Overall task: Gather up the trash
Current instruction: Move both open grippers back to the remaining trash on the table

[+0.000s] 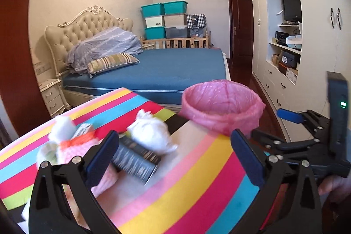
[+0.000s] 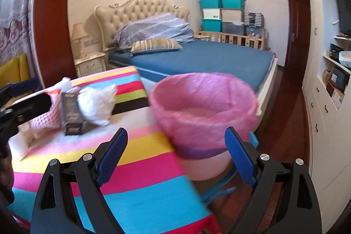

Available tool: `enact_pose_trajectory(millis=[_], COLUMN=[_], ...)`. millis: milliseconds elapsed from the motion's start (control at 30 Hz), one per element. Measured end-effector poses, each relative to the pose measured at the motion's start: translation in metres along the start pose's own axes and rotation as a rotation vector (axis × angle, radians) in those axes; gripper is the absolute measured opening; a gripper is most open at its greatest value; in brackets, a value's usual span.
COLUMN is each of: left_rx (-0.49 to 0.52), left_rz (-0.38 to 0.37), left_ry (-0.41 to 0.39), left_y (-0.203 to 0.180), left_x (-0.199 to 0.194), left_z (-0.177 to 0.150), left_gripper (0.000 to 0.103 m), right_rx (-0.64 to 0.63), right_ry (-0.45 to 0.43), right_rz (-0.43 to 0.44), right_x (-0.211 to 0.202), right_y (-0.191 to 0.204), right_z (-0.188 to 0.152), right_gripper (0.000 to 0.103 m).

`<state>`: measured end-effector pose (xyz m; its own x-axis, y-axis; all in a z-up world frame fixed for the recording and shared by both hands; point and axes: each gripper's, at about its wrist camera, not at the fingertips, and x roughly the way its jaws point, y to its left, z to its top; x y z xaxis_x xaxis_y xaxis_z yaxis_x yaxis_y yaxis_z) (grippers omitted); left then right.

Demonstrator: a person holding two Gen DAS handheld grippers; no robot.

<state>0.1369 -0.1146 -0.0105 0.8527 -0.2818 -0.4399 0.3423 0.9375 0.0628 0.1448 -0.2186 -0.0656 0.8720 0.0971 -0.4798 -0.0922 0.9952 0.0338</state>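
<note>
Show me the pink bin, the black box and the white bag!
Bin [image 2: 204, 122], right wrist view, front of its pink liner.
Box [image 1: 135, 160], left wrist view, its dark side.
Bag [image 2: 95, 103], right wrist view, its crumpled middle.

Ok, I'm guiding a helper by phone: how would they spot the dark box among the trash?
Find the striped tablecloth beside the pink-lined bin. In the trash pile there, the dark box lies between pink foam netting and a white crumpled bag, the only dark, straight-edged piece.

We see a blue-sheeted bed [image 1: 175, 67] with tufted beige headboard [image 1: 87, 25], stacked teal storage bins [image 1: 163, 8], white built-in wardrobes [image 1: 318, 36] and dark wooden floor [image 2: 283, 113].
</note>
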Motion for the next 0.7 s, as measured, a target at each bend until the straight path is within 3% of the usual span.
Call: enact_pose_trajectory(millis=[233,533,700], left_rx=[-0.074,-0.11,-0.148], left_rz=[0.068,0.277,0.357], left_ry=[-0.015,-0.009,0.018], left_y=[0.042,0.102,0.141], left_x=[-0.059,-0.131,-0.149], left_z=[-0.029,-0.076,-0.103], left_gripper=[0.098,0.098,0.098], right_rx=[-0.043,-0.157,-0.194], right_ry=[0.012,0.015,0.045], right_rz=[0.084,0.208,0.298], right_x=[-0.004,-0.015,-0.02], right_y=[0.051,0.125,0.161], right_z=[0.001,-0.006,-0.015], right_gripper=[0.085,0.085,0.085])
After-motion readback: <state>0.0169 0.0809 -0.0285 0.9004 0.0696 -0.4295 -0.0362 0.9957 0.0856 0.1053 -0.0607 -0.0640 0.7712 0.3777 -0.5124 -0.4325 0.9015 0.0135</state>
